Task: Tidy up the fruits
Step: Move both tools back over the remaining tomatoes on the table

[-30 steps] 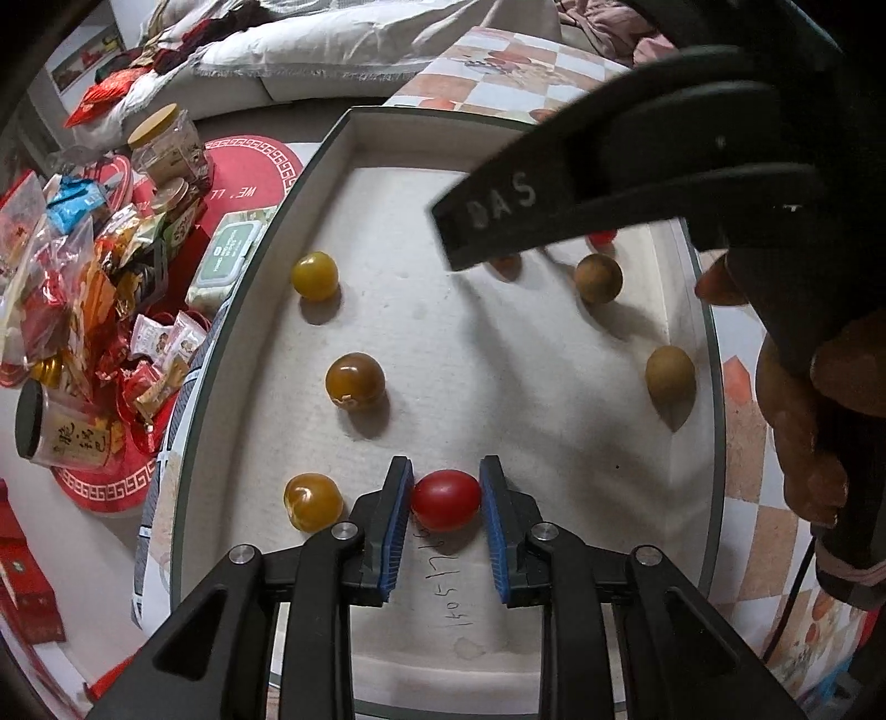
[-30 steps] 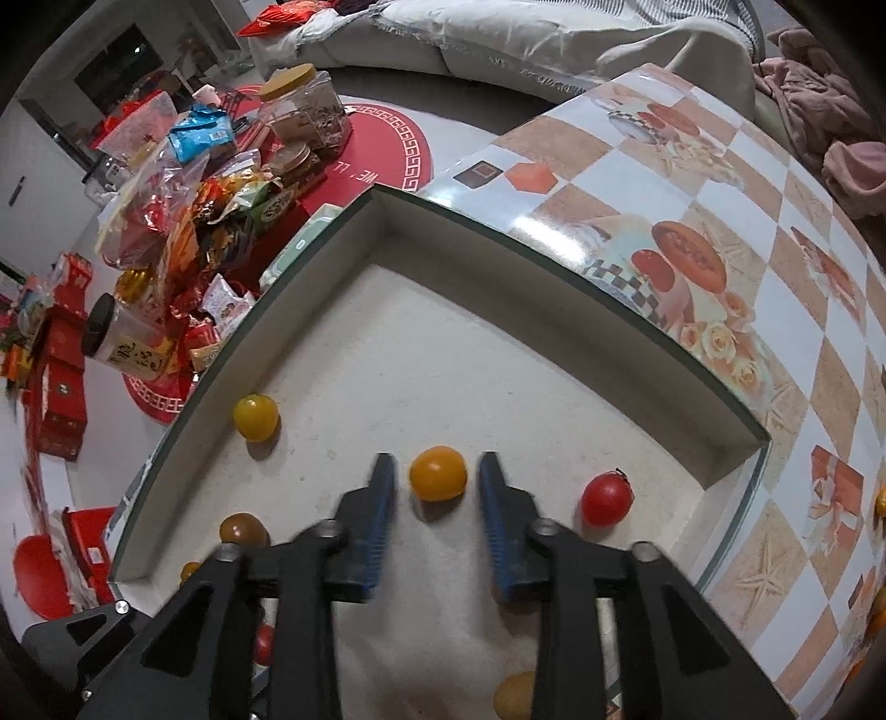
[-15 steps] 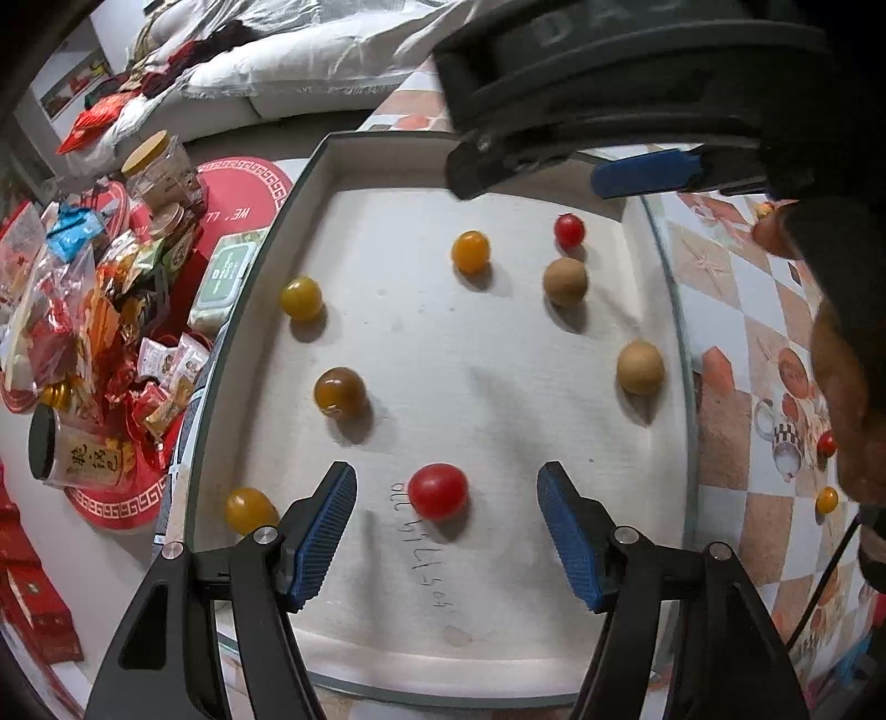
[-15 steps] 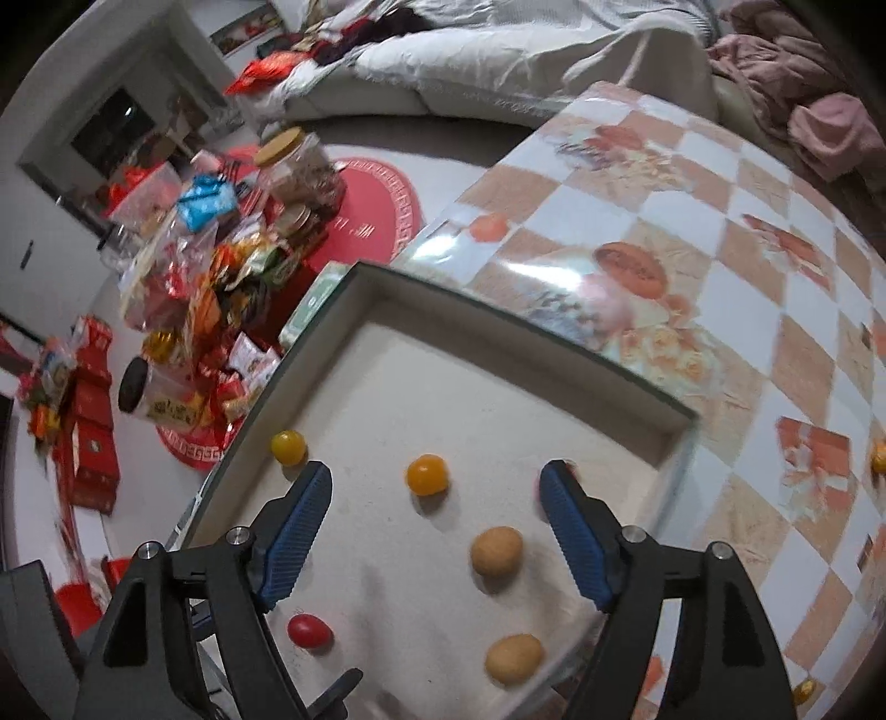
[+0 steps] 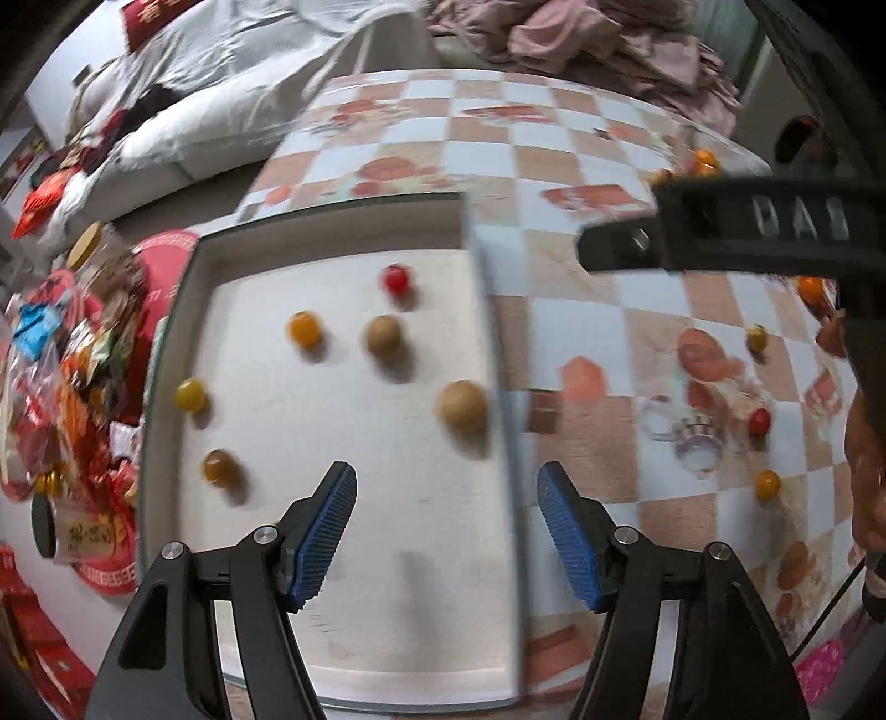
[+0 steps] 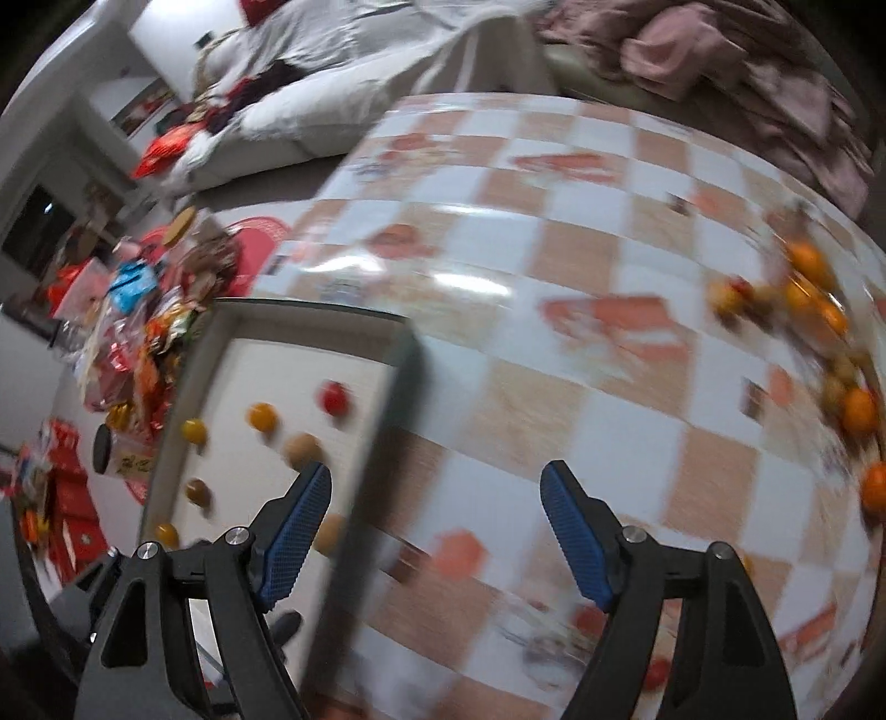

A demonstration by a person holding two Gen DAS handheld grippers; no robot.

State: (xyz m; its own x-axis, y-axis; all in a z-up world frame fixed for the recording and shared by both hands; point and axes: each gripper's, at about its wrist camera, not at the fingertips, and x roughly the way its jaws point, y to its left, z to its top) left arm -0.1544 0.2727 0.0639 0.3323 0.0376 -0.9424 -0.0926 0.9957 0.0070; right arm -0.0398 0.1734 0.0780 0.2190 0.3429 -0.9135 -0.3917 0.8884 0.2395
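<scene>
A white tray [image 5: 487,310] lies on the checkered table and holds several small fruits: a red tomato [image 5: 396,279], an orange one [image 5: 304,329], a yellow one [image 5: 190,394], a dark brown one [image 5: 220,468] and two tan round fruits [image 5: 384,334] [image 5: 462,406]. My left gripper [image 5: 447,523] is open and empty, raised over the tray's right rim. My right gripper [image 6: 434,534] is open and empty above the table, right of the tray [image 6: 396,399]. Loose small fruits [image 5: 767,484] lie on the table to the right. A heap of orange fruits [image 6: 819,310] sits far right.
Snack packets and jars [image 5: 72,354] crowd the floor left of the table. A sofa with white bedding [image 5: 221,111] and pink clothes [image 5: 598,39] stands behind. The other gripper's body [image 5: 747,232] crosses the upper right of the left wrist view.
Both grippers opened, let go of the red and the orange tomato in the tray, rose and swung right toward the checkered table. Both views are motion-blurred now.
</scene>
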